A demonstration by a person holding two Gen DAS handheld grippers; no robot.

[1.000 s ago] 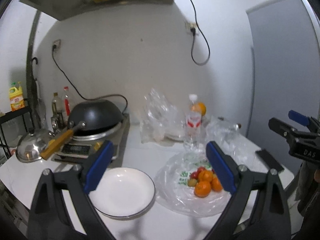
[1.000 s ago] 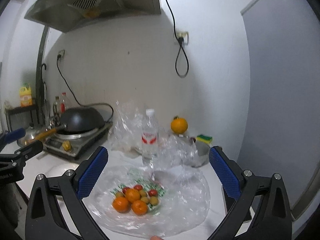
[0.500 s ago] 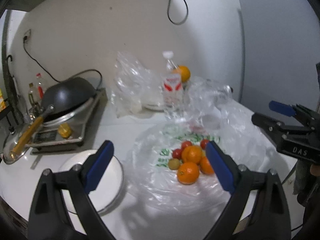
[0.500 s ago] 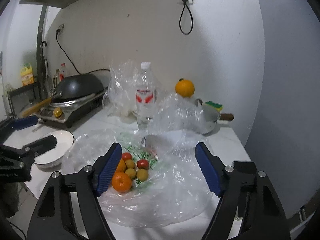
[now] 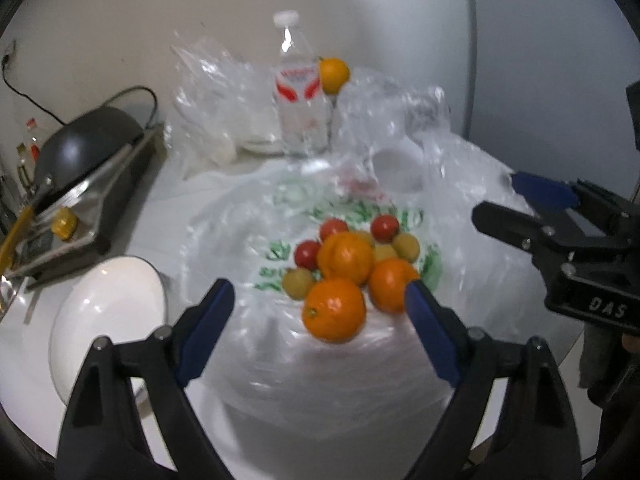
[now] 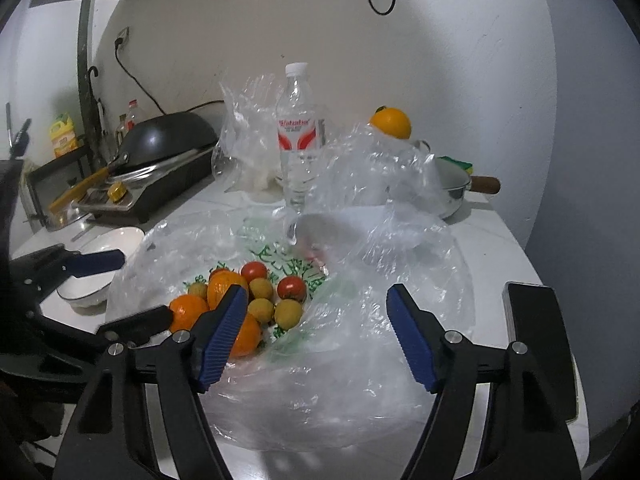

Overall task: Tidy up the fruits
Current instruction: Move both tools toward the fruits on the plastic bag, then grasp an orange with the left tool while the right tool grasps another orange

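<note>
A pile of fruit lies on an open clear plastic bag (image 5: 248, 240): three oranges (image 5: 334, 314), red tomatoes (image 5: 307, 254) and small yellow-green fruits (image 5: 298, 283). The pile also shows in the right wrist view (image 6: 262, 292). My left gripper (image 5: 318, 292) is open, its jaws on either side of the nearest orange, just above it. My right gripper (image 6: 314, 300) is open over the bag, right of the pile. An empty white plate (image 5: 108, 312) sits left of the bag.
A water bottle (image 6: 298, 136), crumpled bags (image 6: 248, 136) and a lone orange (image 6: 390, 122) on a pot (image 6: 452, 192) stand behind. A stove with a black wok (image 6: 168, 140) is at the left. A black phone (image 6: 536, 344) lies at the right edge.
Both grippers have moved forward and down toward the fruit pile. The left gripper now straddles the nearest orange. The right jaws have narrowed somewhat but stay open.
</note>
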